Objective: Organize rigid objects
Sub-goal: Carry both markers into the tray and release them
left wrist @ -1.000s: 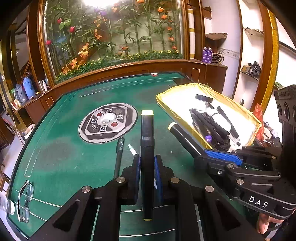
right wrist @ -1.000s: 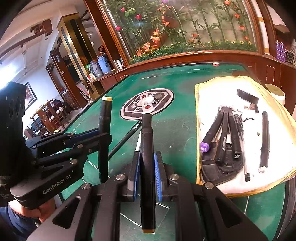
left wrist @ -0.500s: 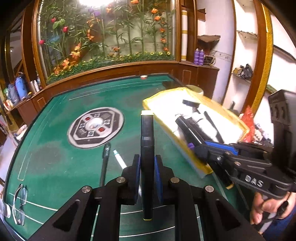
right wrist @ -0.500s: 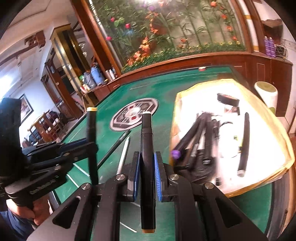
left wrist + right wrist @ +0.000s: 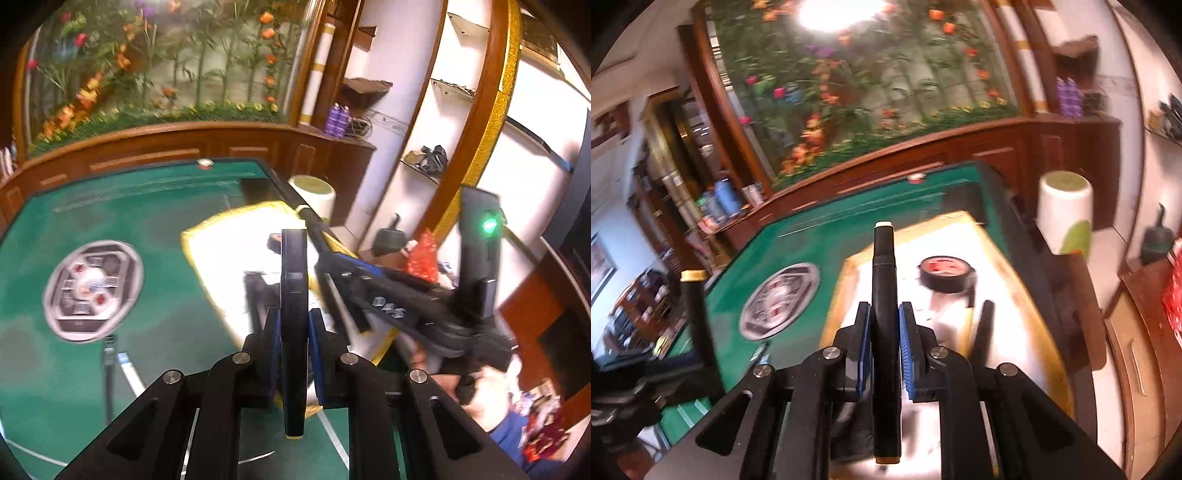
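My left gripper (image 5: 293, 325) is shut on a black marker (image 5: 293, 280) that stands upright between its blue pads, above the near edge of a yellow-rimmed white tray (image 5: 207, 229). In the right wrist view my right gripper (image 5: 884, 325) is shut on a second black marker (image 5: 884, 273), over the tray (image 5: 1015, 280). A roll of black tape (image 5: 947, 273) and a black pen (image 5: 984, 328) lie in that tray. The right gripper (image 5: 328, 266) also shows in the left wrist view, over the tray. The left gripper (image 5: 690, 362) appears blurred at lower left with its gold-capped marker (image 5: 696, 321).
The tray sits at the right end of a green felt table (image 5: 166, 266) with a round emblem (image 5: 92, 288). A black pen (image 5: 109, 354) and a white pen (image 5: 127, 365) lie on the felt. A white cylinder (image 5: 1065, 210) stands past the table's right edge, beside wooden cabinets.
Both grippers have swung to the right and risen a little, each keeping its marker. The right one has moved from beside the tray to over it. The frames are now blurred.
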Demonstrator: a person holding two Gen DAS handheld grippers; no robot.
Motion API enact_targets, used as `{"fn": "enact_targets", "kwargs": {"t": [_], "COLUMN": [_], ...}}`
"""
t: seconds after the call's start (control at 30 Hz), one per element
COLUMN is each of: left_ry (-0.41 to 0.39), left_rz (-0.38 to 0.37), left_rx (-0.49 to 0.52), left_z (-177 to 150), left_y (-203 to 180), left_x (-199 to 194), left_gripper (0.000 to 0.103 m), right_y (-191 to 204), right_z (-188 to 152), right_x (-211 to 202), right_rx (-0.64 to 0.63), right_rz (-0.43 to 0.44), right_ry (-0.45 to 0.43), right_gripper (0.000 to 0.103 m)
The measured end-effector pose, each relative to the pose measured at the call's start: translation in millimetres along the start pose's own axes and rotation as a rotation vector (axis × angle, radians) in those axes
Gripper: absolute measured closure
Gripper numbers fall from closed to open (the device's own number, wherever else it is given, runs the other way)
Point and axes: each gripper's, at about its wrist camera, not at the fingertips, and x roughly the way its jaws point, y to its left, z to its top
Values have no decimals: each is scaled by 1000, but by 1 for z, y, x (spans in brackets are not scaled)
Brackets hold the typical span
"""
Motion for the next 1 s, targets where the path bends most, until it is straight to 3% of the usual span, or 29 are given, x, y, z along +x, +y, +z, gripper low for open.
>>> {"fn": "enact_targets", "kwargs": {"t": [0.2,0.33,0.5,1.0], "left_ry": [78,126,153,111], "left_rz": [-74,-100,-102,-156], "left_rx": [-75,-130,-169,-218], "left_z": [8,5,-4,-12], "left_y": [-1,5,14,22], "left_x": [52,82,98,110], "left_gripper": [89,89,89,90], "right_y": [-24,-35,-33,-28], "right_z": [-6,-12,-13,-20], "right_x": [15,29,28,39], "right_rx": [22,47,31,-2], "right_rz": [-69,-96,-108,-166], "right_ry": [35,98,97,143], "right_gripper": [89,89,89,89]}}
